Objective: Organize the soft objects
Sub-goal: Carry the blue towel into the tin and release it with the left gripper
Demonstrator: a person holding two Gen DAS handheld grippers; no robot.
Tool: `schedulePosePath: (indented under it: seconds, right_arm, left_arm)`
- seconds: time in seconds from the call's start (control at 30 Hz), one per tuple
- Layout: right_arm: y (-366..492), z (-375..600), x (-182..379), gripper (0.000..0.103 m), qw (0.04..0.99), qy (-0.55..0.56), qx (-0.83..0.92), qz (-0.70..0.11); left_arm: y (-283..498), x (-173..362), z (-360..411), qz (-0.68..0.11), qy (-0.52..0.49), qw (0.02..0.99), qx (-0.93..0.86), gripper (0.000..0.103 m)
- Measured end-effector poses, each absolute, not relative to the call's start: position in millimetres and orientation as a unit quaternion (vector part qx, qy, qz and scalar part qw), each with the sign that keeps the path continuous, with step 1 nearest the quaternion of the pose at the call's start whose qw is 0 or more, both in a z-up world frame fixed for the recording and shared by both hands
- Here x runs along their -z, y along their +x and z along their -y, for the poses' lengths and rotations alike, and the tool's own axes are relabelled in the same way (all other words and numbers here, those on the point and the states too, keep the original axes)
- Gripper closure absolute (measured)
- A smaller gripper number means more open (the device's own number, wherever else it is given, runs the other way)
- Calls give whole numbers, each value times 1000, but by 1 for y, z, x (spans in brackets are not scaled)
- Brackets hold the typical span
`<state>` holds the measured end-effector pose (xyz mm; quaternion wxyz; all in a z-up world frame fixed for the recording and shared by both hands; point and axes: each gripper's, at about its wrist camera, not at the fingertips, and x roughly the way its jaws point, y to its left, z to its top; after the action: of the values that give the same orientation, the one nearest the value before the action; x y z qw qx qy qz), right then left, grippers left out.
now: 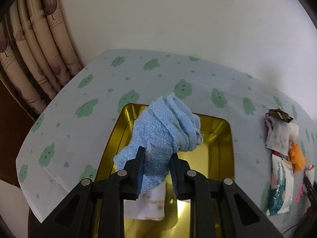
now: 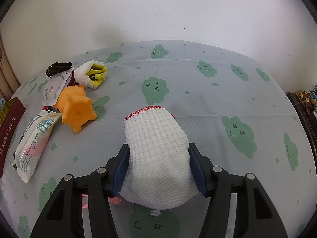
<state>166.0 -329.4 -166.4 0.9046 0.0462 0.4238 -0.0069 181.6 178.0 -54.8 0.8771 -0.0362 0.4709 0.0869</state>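
- The left gripper (image 1: 156, 168) has its fingers clamped on a bunched blue towel (image 1: 164, 127), which hangs above the gold tin (image 1: 227, 138).
- The right gripper (image 2: 157, 164) has its fingers pressed on a folded white cloth (image 2: 156, 146) over the table (image 2: 198, 99).
- To place the towel well, lower it toward the tin's middle before letting go; a white label, probably the towel's, dangles at 6 o'clock.
- The orange toy (image 2: 77, 109) lies at the cloth's 10 o'clock.

Blue towel (image 1: 166, 127), gold tin (image 1: 223, 136), cloud-print tablecloth (image 2: 198, 91)
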Motion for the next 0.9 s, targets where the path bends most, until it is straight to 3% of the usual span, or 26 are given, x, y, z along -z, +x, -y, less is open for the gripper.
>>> schedulePosePath:
  seconds: [0.17,0.4,0.9]
  right_arm:
    - [166,329,167,46,905,46,7,-424]
    - [165,329,168,45,905,45,7,-424]
    - [165,330,168,45,905,47,6,-423]
  left_arm:
    - [189,66,-179,-484,-20,869,-99,77]
    - [189,67,-179,-470,-9,876,-109,64]
    - [151,40,-170,-433,-24,896,-93,63]
